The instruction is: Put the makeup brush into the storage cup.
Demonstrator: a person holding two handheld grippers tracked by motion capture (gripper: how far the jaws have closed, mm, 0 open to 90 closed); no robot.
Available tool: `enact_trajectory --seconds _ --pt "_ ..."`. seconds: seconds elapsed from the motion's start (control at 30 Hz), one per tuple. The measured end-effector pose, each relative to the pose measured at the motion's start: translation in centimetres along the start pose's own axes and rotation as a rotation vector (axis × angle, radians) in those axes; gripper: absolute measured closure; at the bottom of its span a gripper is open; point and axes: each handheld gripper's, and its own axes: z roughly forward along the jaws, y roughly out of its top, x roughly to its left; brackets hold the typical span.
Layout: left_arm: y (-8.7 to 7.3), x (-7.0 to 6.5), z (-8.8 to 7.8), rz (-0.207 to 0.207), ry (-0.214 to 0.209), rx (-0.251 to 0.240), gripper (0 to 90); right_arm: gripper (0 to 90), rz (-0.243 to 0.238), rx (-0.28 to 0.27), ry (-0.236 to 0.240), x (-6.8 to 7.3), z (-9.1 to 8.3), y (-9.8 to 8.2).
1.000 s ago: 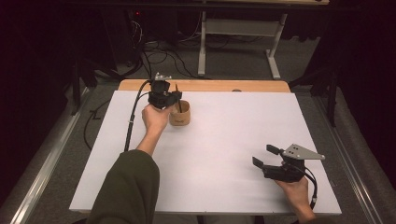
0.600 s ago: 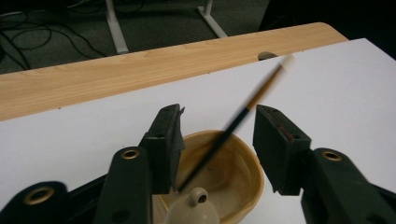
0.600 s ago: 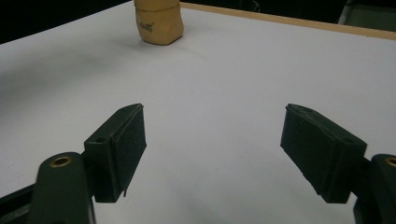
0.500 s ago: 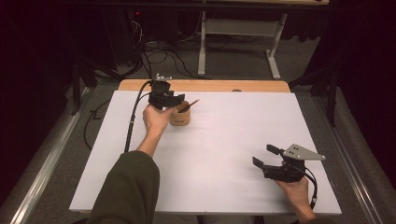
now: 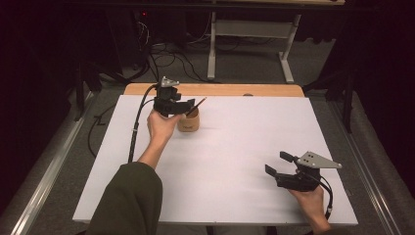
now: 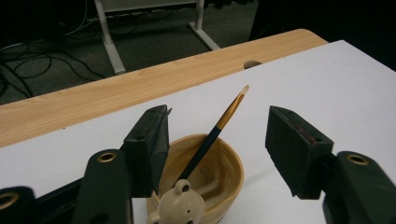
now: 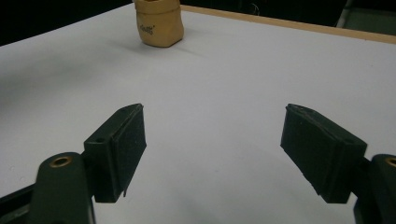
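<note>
One white table [image 5: 215, 161] takes up most of the high view, with a strip of bare wood [image 5: 215, 89] along its far edge. On it stands one tan cup [image 5: 188, 121] near the far left, close to that strip, with one paintbrush [image 6: 210, 135] leaning inside, its tip up and past the rim. Broad bare white lies between the cup and the near right corner. Two grippers: the left gripper [image 6: 219, 140] sits over the cup, its jaws just opened and released, the brush between them untouched; the right gripper [image 5: 280, 166] hovers near the front right edge, jaws spread on nothing.
</note>
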Motion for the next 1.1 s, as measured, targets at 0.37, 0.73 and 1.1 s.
enact_trajectory --seconds 0.37,0.73,1.1 --pt "-0.2 0.2 -1.3 0.017 0.0 -0.022 37.9 24.0 -0.002 0.004 0.001 0.0 0.1 0.0" --pt "-0.4 0.3 -2.4 0.028 -0.014 -0.036 36.8 23.6 0.007 -0.009 0.006 0.0 -0.1 0.0" --pt "-0.4 -0.4 -3.4 0.043 -0.031 -0.067 36.8 23.4 0.012 -0.017 0.009 -0.1 -0.1 0.0"
